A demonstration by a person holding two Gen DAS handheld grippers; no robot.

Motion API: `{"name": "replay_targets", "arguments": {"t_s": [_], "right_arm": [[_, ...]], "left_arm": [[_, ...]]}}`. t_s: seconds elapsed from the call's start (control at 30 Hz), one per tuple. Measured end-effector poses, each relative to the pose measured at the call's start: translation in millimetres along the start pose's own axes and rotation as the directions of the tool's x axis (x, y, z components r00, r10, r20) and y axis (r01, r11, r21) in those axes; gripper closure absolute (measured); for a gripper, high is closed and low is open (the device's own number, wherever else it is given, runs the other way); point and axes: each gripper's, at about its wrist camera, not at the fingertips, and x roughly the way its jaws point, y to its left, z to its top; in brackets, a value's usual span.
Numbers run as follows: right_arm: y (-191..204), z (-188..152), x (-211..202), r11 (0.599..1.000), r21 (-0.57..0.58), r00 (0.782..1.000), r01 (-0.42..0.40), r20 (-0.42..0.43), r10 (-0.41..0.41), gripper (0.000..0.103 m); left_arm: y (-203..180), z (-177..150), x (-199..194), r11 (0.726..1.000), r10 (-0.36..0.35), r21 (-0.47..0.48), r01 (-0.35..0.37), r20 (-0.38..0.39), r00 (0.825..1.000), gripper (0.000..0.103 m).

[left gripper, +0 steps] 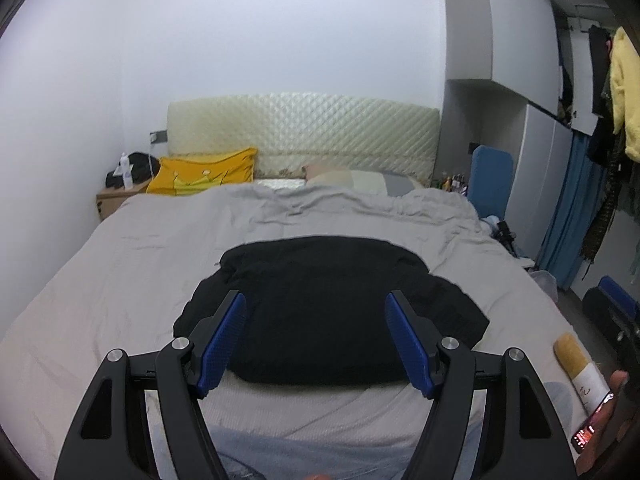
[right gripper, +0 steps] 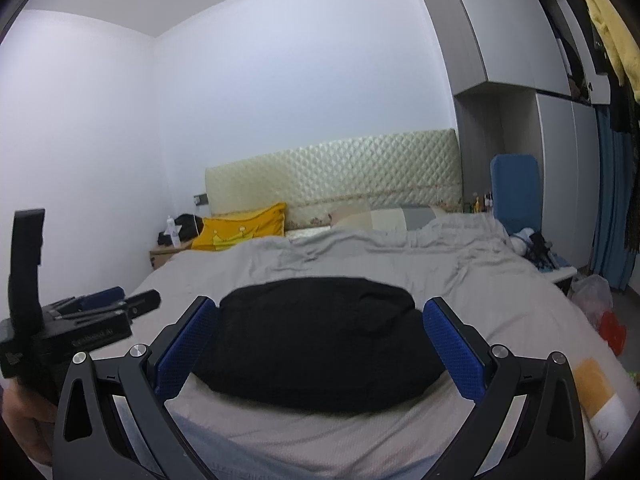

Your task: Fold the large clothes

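A black garment lies in a loosely folded heap on the grey bed sheet, near the foot of the bed; it also shows in the right wrist view. My left gripper is open and empty, held just short of the garment's near edge. My right gripper is open and empty too, in front of the same near edge. The left gripper's body shows at the left of the right wrist view. A sleeve or flap spreads to the garment's right.
A yellow pillow and a pale pillow lie by the quilted headboard. A nightstand stands at the left, wardrobes and hanging clothes at the right. A yellow-white roll lies on the bed's right edge.
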Motion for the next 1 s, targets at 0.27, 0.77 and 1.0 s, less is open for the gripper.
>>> {"name": "replay_targets", "arguments": {"t_s": [0.27,0.77,1.0], "right_arm": [[1.1,-33.7,22.3,1.0,0.005,0.995,0.008,-0.099,-0.007,0.0],[-0.7,-45.1,40.3,1.0,0.009,0.99,0.024,-0.141,-0.022,0.0],[-4.7,-51.2,55.4,0.999,0.018,0.985,0.029,-0.17,-0.026,0.0]], "left_arm": [[12.5,-22.4,25.8,1.0,0.027,-0.005,-0.027,-0.084,0.996,0.031],[10.1,-28.1,46.9,1.0,0.022,0.003,-0.021,-0.124,0.992,0.031],[9.6,-28.9,46.3,0.999,0.036,0.0,-0.036,-0.124,0.992,0.031]]}}
